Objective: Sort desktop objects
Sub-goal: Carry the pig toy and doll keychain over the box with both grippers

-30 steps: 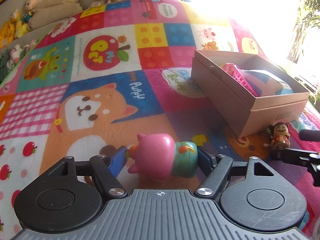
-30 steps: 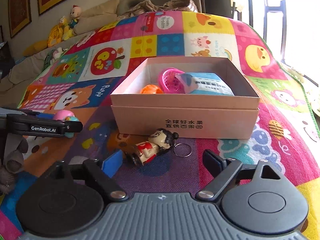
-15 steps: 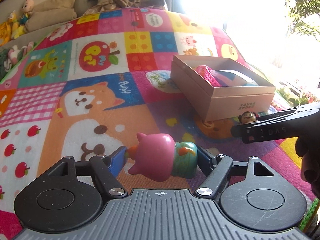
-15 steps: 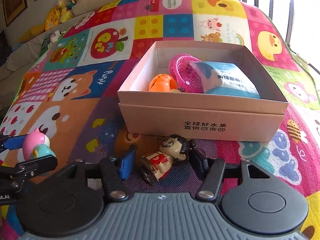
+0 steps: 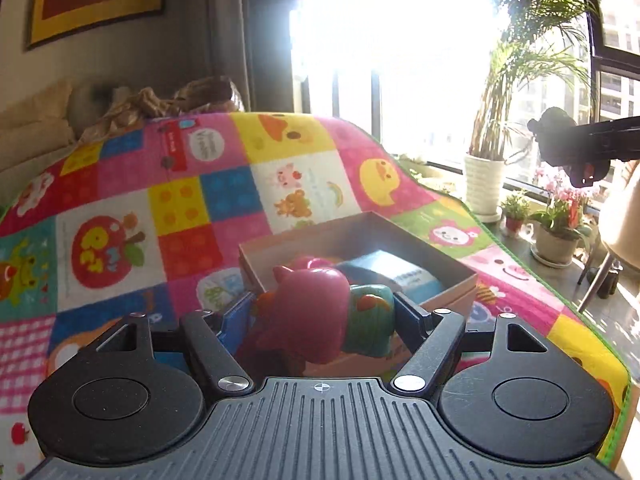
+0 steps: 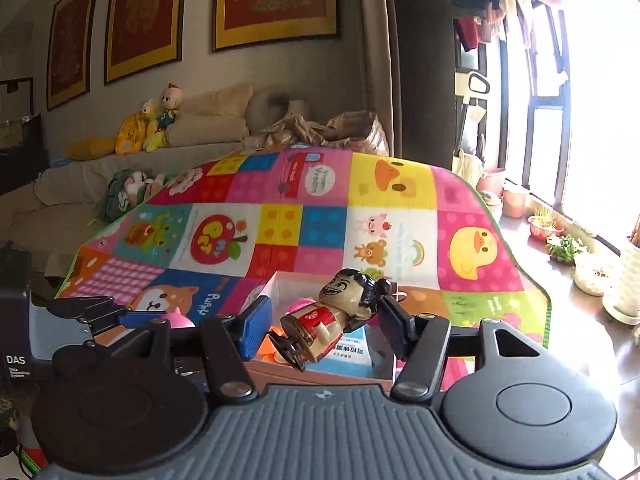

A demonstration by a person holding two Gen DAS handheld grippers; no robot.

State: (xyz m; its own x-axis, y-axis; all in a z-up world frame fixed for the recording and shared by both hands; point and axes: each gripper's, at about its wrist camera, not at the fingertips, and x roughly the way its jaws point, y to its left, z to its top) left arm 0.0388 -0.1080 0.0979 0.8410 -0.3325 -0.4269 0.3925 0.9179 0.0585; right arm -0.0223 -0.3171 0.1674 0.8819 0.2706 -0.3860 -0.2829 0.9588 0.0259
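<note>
The left gripper [image 5: 322,316] is clamped on a pink pig toy [image 5: 308,312] with a teal body, lying sideways between the 2 pads and lifted clear of the patchwork play mat [image 5: 192,200]. Just past the toy sits the open cardboard box [image 5: 466,276], its near wall hidden behind the toy and its far rim bare; a blue-and-white packet [image 5: 400,272] lies inside. The mat's green edge [image 5: 568,300] runs down the right of this view – beyond it the surface drops to floor, potted plants [image 5: 556,224] and a bright window.

The right gripper [image 6: 324,320] holds a small dark-haired figurine [image 6: 336,312] in a red top, tilted with its head up to the right (a key ring shows just behind the head). Its pads press on it from both sides, and the figurine hangs above the box [image 6: 276,282], where a pink item, an orange one and the packet [image 6: 352,350] show below it. At the left of this view the other gripper's fingers reach in beside the box with the pig's pink tip between them.

Behind the mat's far edge there is a sofa [image 6: 208,128] with soft toys – the mat itself lies bare there.
</note>
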